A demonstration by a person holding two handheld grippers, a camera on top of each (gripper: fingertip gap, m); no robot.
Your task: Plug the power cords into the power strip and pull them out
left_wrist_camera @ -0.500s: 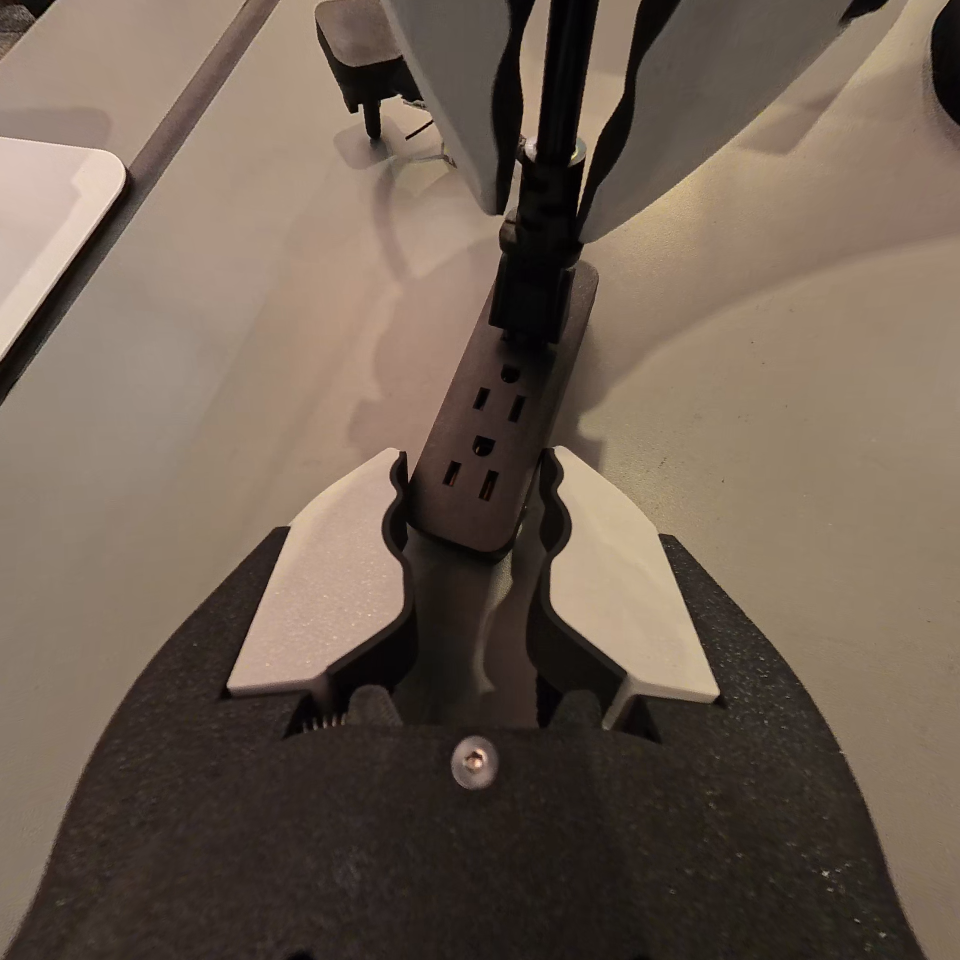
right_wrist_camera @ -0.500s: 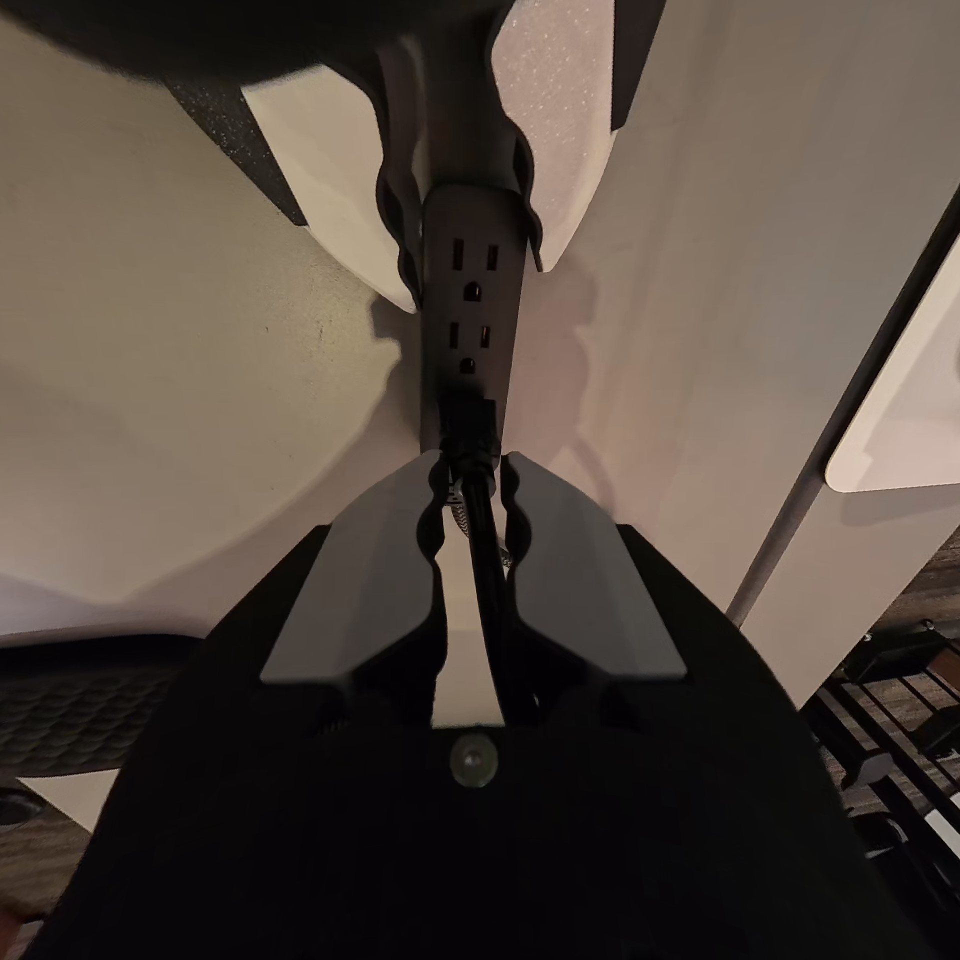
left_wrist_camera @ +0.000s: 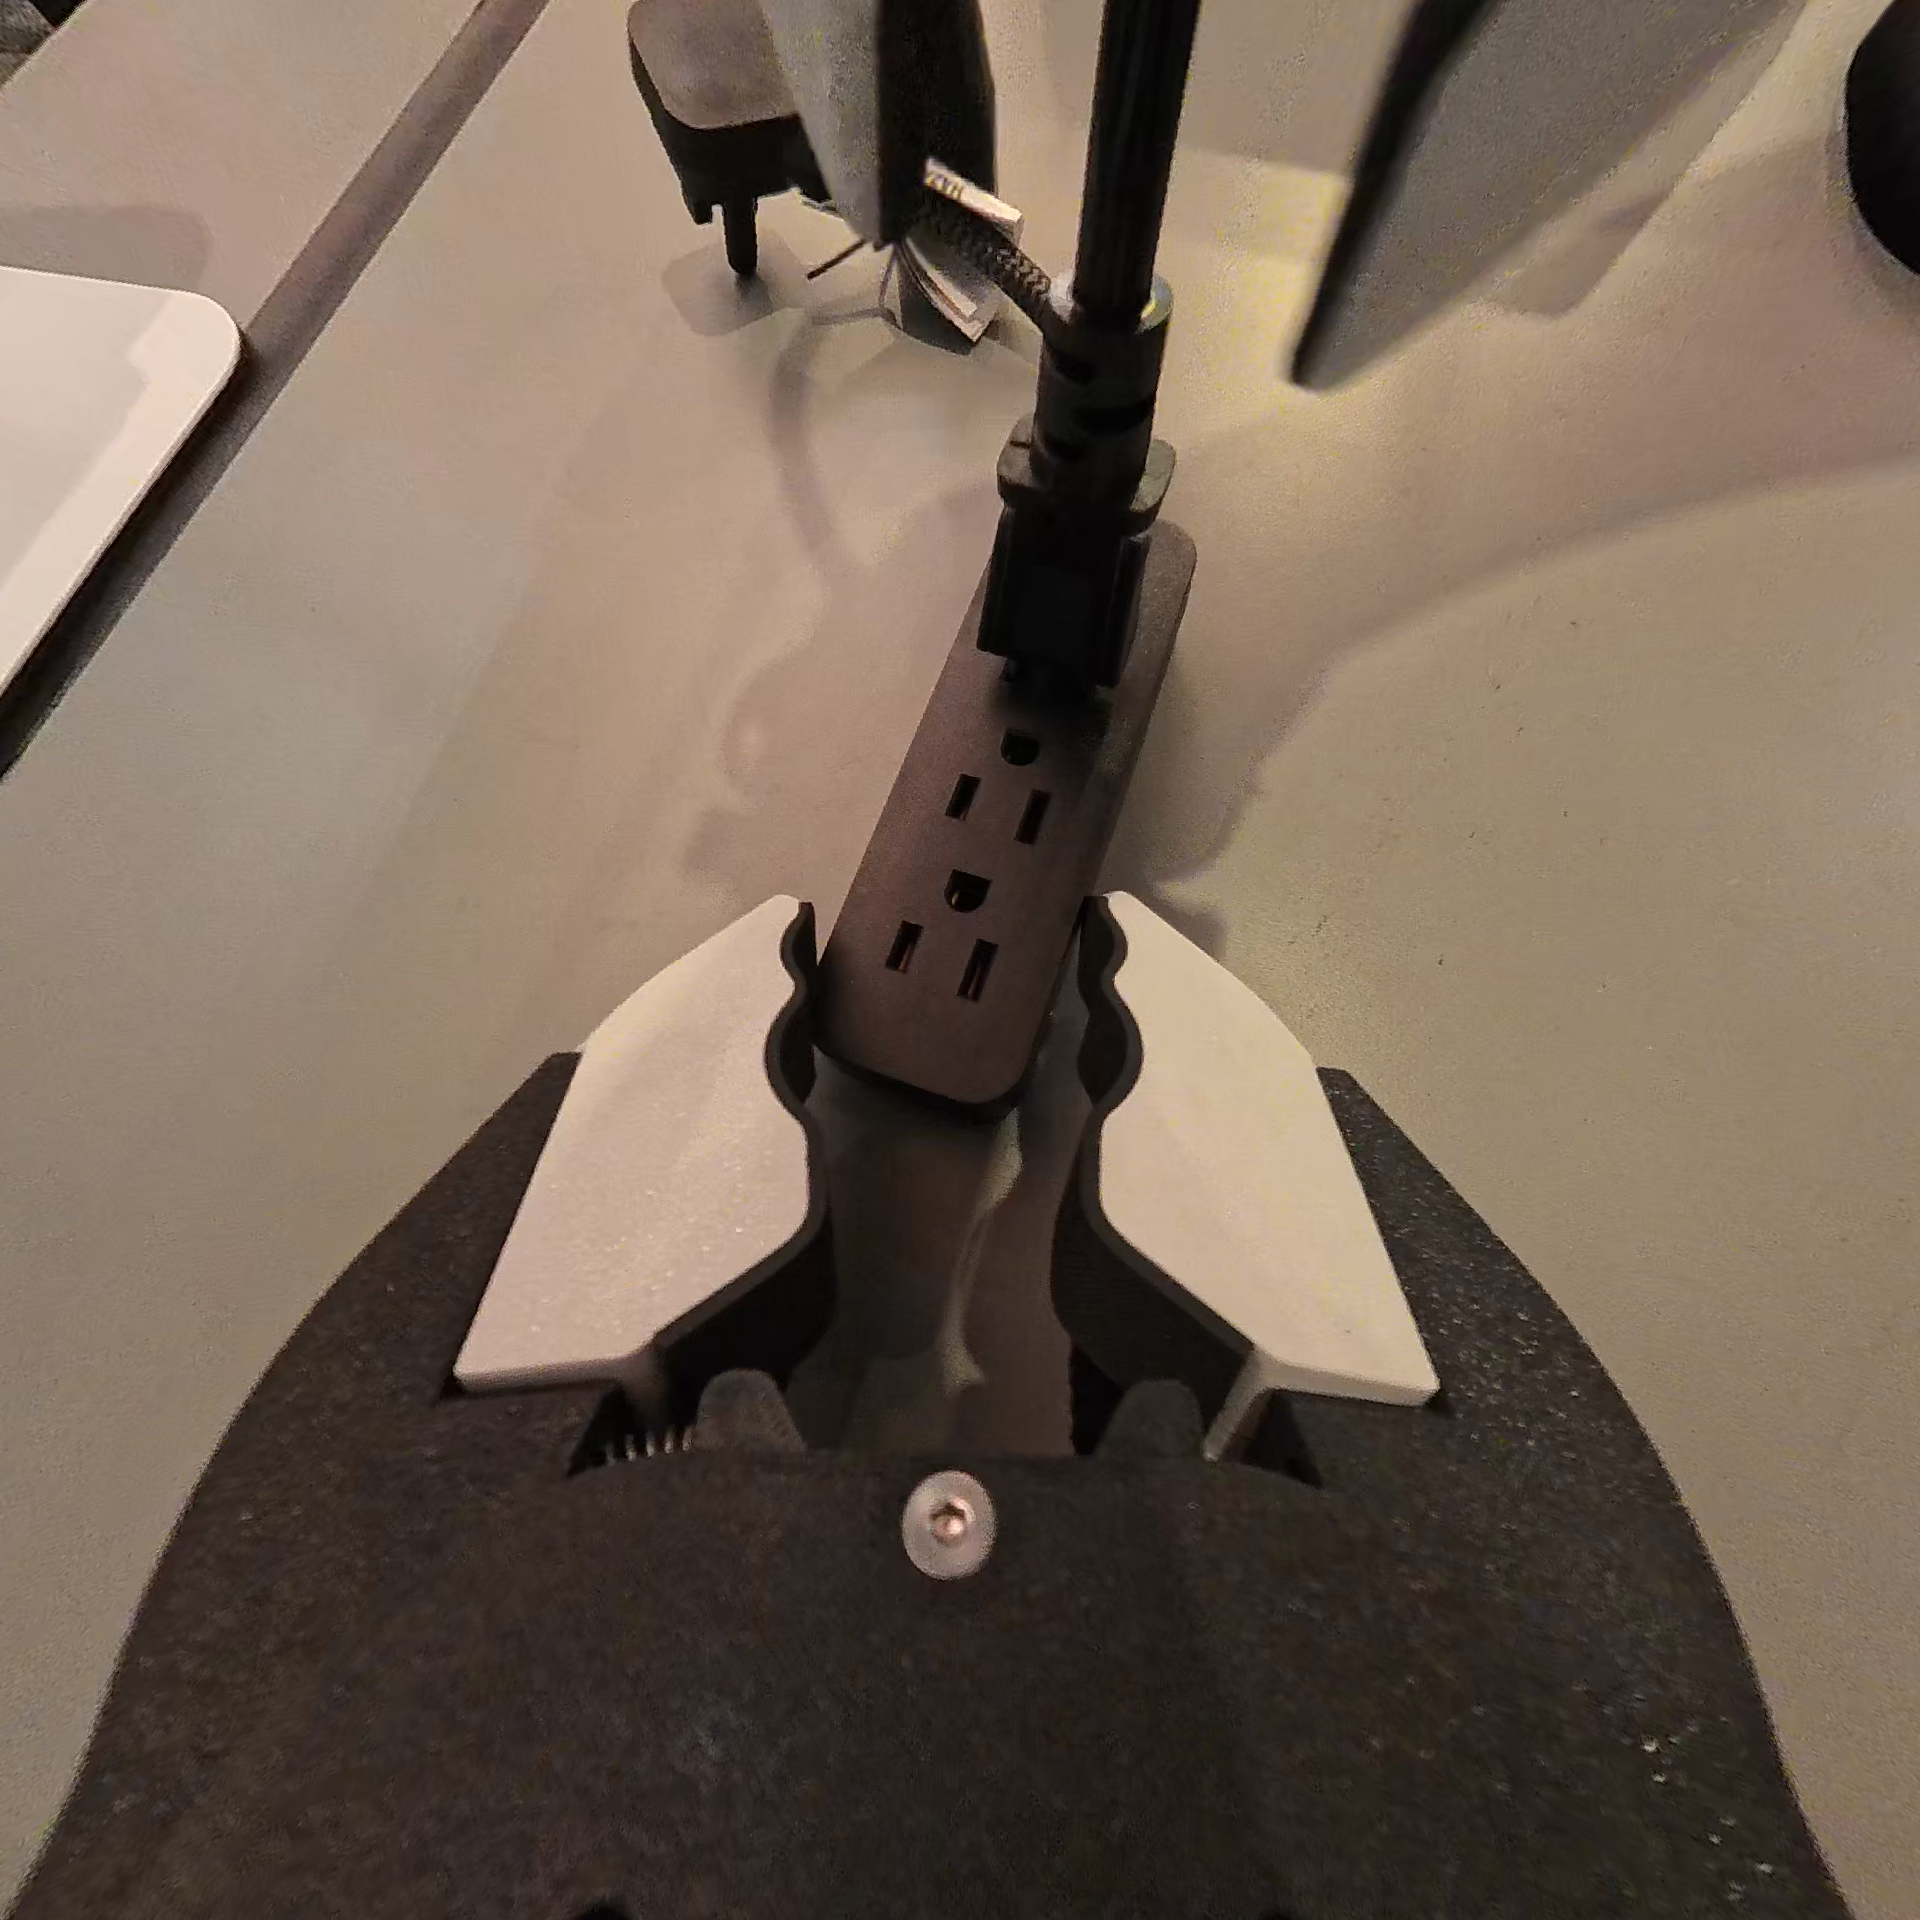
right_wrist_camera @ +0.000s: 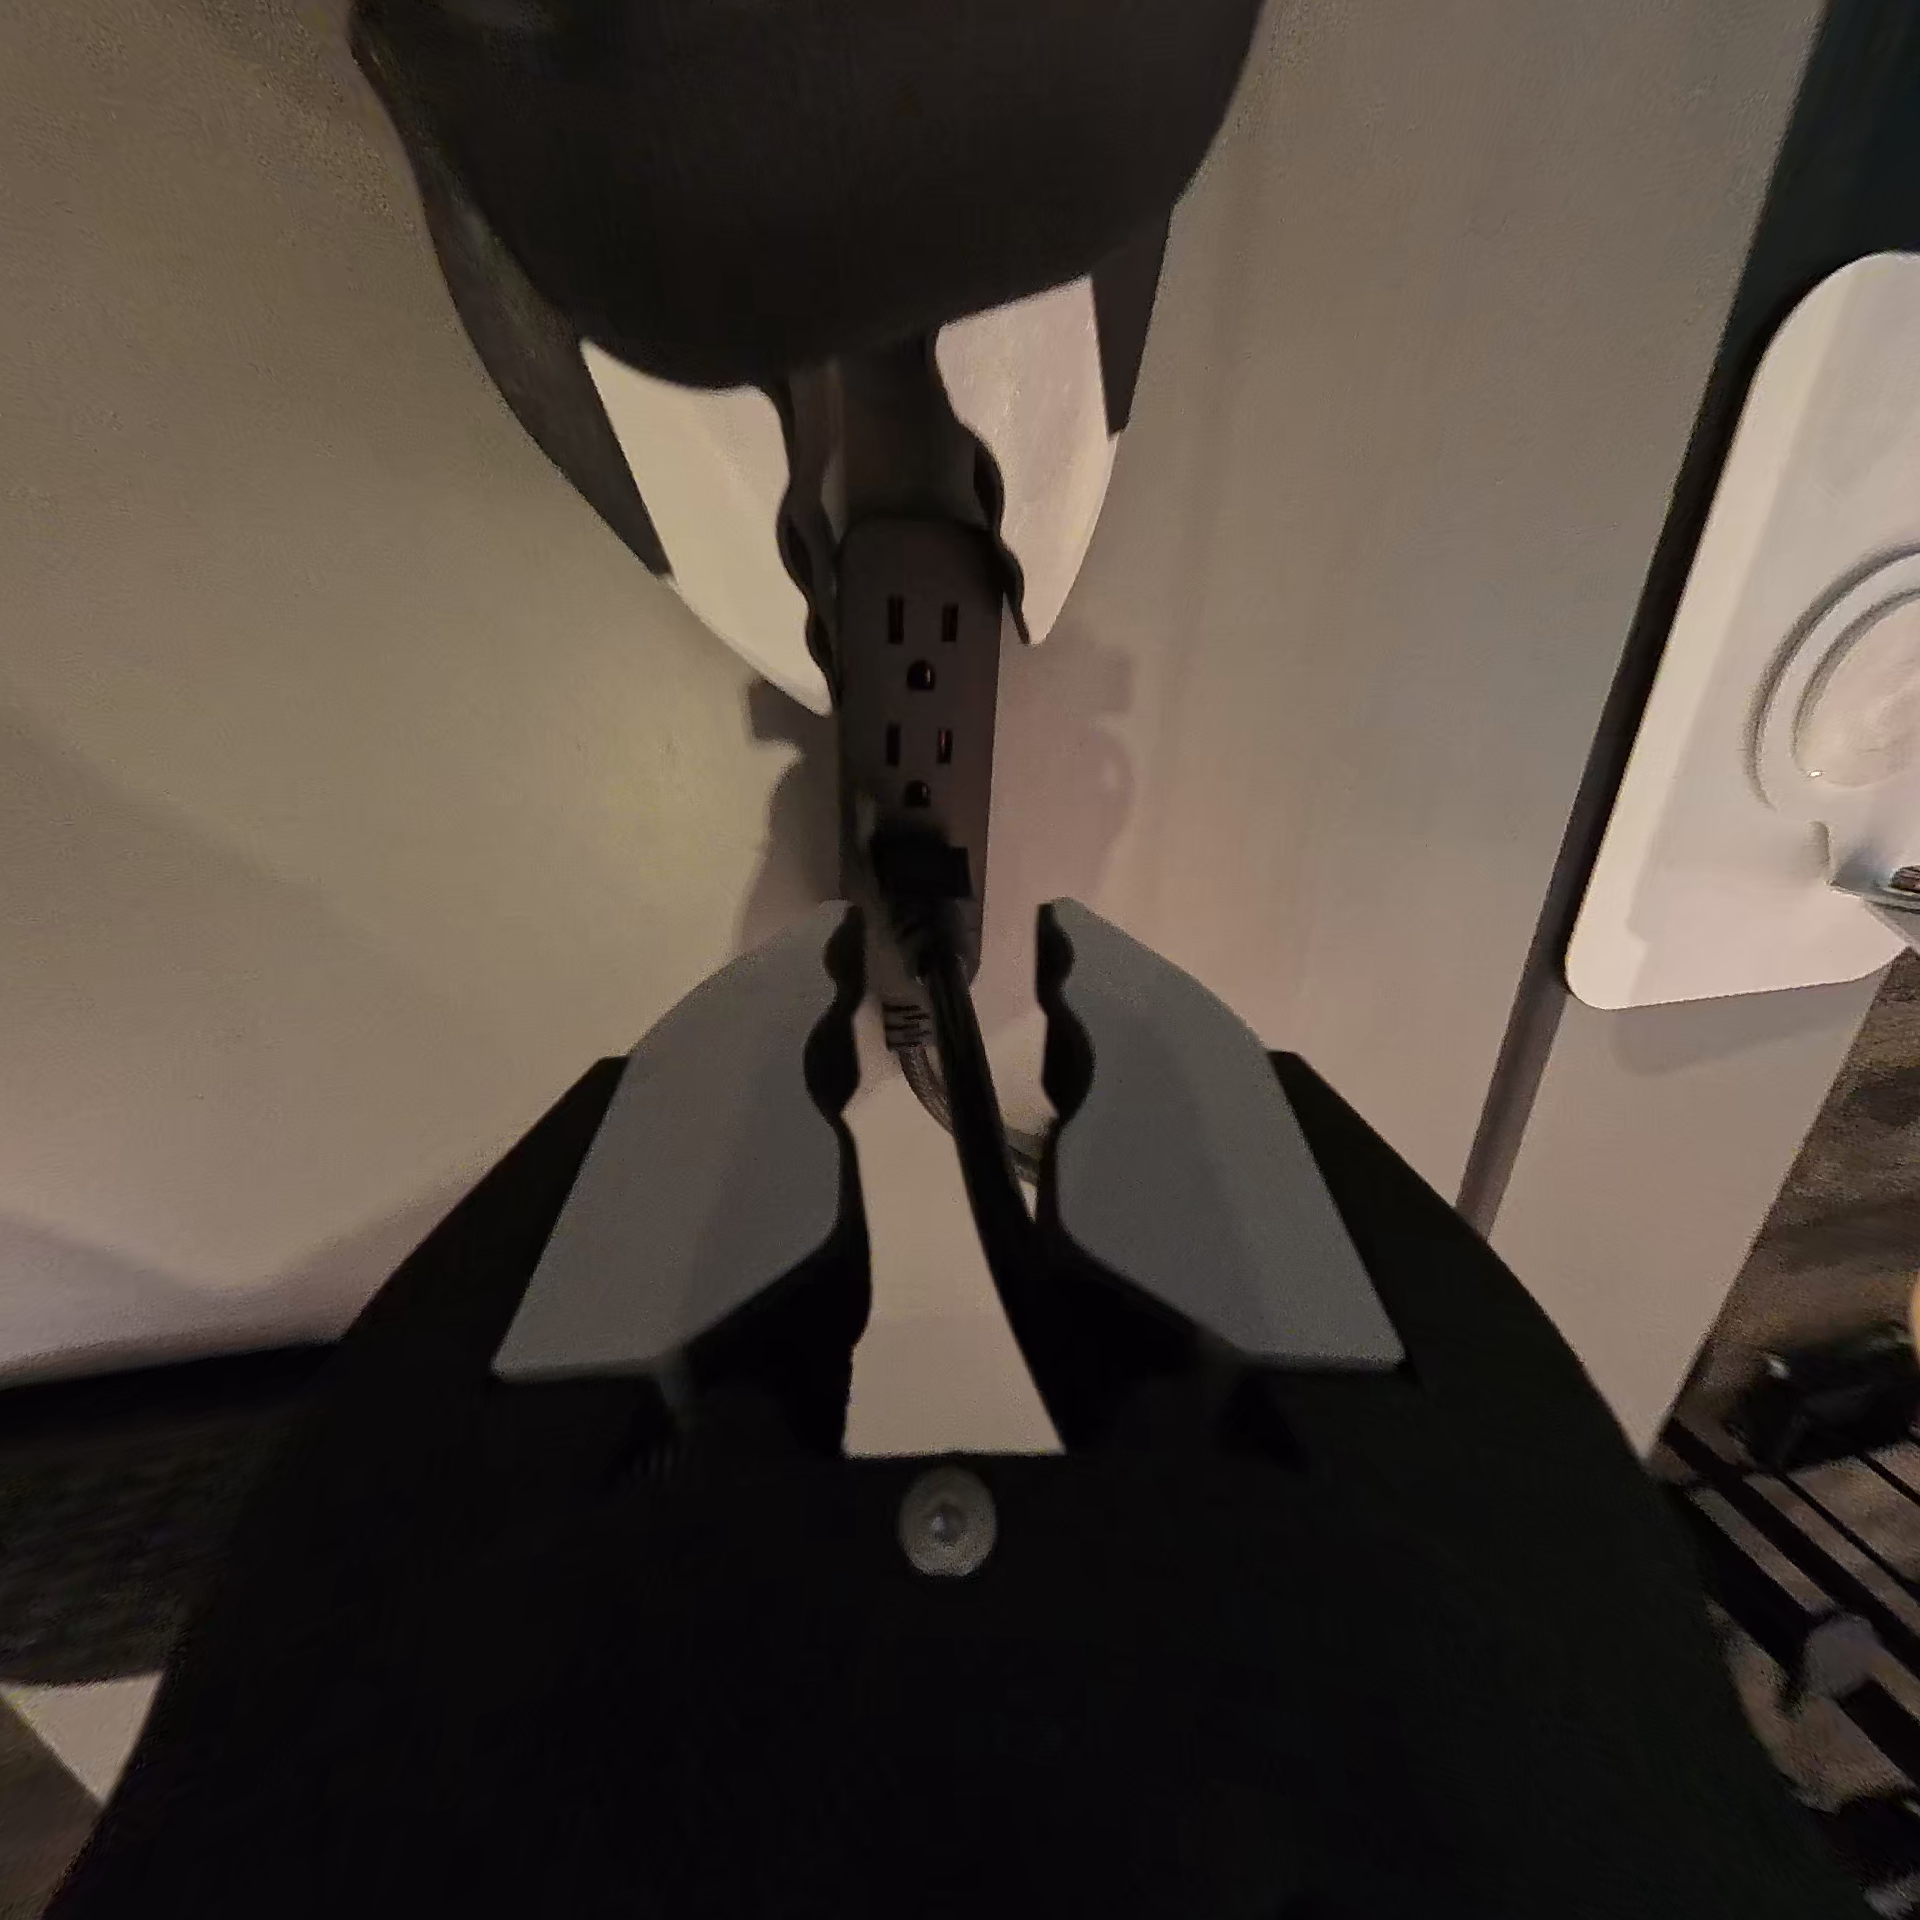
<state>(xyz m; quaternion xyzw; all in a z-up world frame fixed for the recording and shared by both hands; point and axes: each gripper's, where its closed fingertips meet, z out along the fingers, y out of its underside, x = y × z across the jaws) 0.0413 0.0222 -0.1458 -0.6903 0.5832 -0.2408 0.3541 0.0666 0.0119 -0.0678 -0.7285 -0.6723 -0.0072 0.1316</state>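
Left gripper clamps the power strip; right gripper, spread wide, straddles the seated plug unheld.

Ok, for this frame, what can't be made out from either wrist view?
- Plug prongs: hidden by the plug body, so how deep it sits in the power strip is unclear in both views.
- Where the black cord leads: cut off by the top edge in the left wrist view, behind the right claw in the right.
- Braided cable end: small, partly covered.
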